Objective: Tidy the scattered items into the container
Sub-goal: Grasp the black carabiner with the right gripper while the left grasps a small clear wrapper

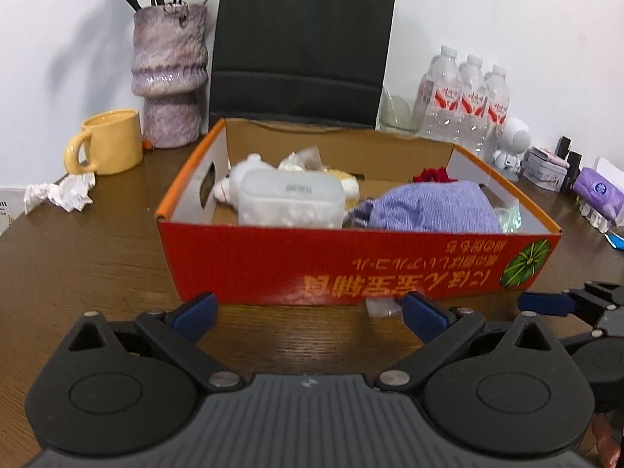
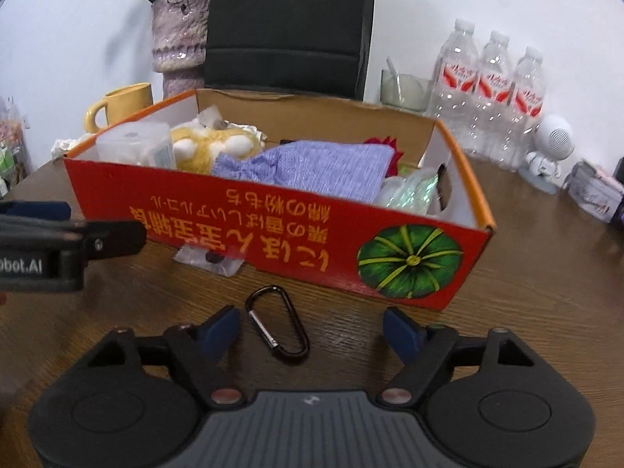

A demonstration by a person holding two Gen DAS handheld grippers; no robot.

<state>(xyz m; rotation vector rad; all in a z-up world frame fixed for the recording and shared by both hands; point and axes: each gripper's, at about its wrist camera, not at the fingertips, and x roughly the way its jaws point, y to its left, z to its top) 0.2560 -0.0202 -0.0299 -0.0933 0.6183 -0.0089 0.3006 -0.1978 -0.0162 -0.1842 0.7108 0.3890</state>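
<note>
My right gripper (image 2: pixel 311 329) hangs wide, nothing pinched, the carabiner (image 2: pixel 277 323) lying loose between its fingers. Only that view shows it. My left gripper (image 1: pixel 308 314) gapes empty before the red box (image 1: pixel 351 261), a small clear packet (image 1: pixel 380 307) against its wall.

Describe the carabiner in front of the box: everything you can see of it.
The carabiner is a dark, glossy metal clip, pear-shaped, with a silvery spring gate on its left side that looks closed. It lies flat on the wooden table, just in front of the red box, apart from it. It sits between the right gripper's open blue fingers, nearer the left one; neither touches it. Only the right wrist view shows it.
</note>
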